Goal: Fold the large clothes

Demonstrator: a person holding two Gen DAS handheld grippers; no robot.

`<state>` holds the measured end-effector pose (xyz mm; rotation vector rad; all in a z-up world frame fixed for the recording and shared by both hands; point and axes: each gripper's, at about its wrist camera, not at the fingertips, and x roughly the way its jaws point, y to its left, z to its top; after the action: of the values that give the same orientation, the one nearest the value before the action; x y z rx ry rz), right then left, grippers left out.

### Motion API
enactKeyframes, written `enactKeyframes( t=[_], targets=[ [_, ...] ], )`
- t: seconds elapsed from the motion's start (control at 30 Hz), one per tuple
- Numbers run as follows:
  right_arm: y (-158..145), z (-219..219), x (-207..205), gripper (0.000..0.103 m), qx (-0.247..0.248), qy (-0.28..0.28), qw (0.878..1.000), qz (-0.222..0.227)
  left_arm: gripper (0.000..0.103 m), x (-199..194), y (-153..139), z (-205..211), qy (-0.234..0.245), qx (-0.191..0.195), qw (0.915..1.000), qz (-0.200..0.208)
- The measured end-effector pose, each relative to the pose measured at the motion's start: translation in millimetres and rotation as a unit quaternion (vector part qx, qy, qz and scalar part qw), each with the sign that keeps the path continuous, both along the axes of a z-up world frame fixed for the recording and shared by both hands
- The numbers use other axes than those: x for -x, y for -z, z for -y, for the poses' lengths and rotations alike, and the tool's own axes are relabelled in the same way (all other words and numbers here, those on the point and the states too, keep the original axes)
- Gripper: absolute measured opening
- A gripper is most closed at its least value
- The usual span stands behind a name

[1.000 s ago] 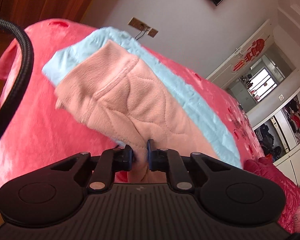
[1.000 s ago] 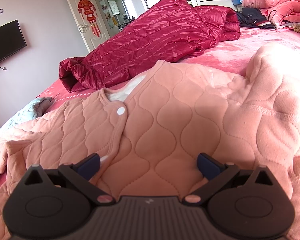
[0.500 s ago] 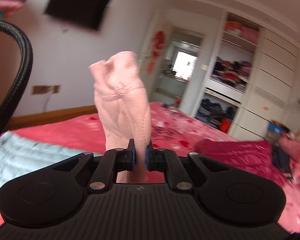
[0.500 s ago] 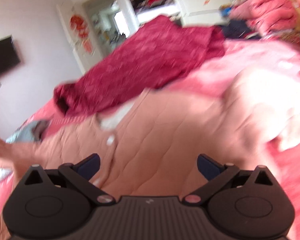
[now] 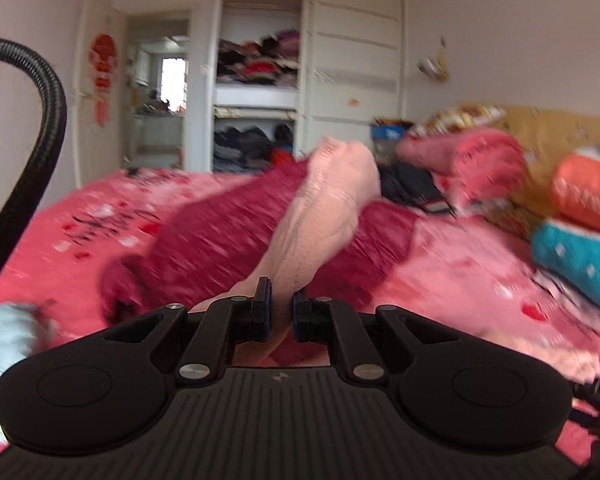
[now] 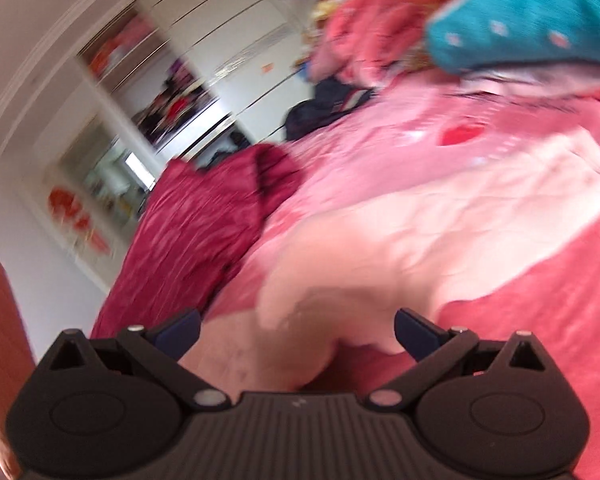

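In the left wrist view the left claw (image 5: 282,314) is clamped on a fold of the pale pink quilted garment (image 5: 324,216), and the cloth rises from between the blue pads up and to the right, lifted clear of the bed (image 5: 100,216). Behind the lifted cloth a dark red padded jacket (image 5: 220,240) lies across the pink bedspread, with a light blue cloth (image 5: 4,328) at the lower left edge and a teal pillow (image 5: 580,264) and an orange one (image 5: 588,196) stacked at the right. An open wardrobe (image 5: 260,64) full of clothes stands at the far wall beside a doorway. In the right wrist view, tilted and blurred, the right claw (image 6: 297,330) stands wide open and holds nothing; the pink garment (image 6: 420,240) lies spread on the bed ahead of it, with a bunched part reaching between the parted fingers without being pinched. The red jacket (image 6: 204,232) lies to the left of the garment, the teal pillow (image 6: 520,12) at the upper right
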<state>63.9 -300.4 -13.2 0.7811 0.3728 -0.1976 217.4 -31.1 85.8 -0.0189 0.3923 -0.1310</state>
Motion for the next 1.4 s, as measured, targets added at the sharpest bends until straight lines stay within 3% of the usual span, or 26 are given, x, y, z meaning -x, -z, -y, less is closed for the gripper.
enactKeyframes(
  t=[0.17,0.4,0.5,0.57,0.63,0.7,0.83,0.97,1.13,1.4],
  targets=[
    [5,24,10,0.102,-0.029,0.033,0.999,-0.005,0.007,-21,57,32,0.026,0.004,0.9983,-0.052],
    [7,28,5,0.102,-0.021,0.021,1.0,-0.009,0.009,-28,115,58,0.032,0.002,0.9949,-0.096],
    [9,28,0,0.102,-0.026,0.015,0.999,-0.013,0.011,-36,116,61,0.032,-0.005,0.9947,-0.097],
    [9,26,-3,0.102,-0.026,0.008,1.0,-0.01,0.019,-37,114,61,0.038,-0.002,0.9946,-0.097],
    [6,22,-5,0.102,-0.021,-0.002,1.0,-0.004,0.038,-29,114,58,0.05,0.007,0.9941,-0.097],
    [1,14,-8,0.102,-0.005,-0.015,1.0,0.004,0.05,-7,117,61,0.062,0.017,0.9934,-0.095],
    [-12,-4,-12,0.102,0.031,-0.051,0.998,0.027,0.064,33,108,49,0.081,0.022,0.9929,-0.085],
    [-20,-22,-14,0.102,0.046,-0.09,0.994,0.049,0.067,63,93,21,0.074,0.015,0.993,-0.091],
    [-25,-52,-24,0.102,0.061,-0.157,0.983,0.067,0.065,96,93,-38,0.024,-0.016,0.9934,-0.111],
    [-19,-110,-60,0.1,0.077,-0.253,0.963,0.061,0.054,83,112,-101,-0.074,-0.04,0.9871,-0.136]
  ],
)
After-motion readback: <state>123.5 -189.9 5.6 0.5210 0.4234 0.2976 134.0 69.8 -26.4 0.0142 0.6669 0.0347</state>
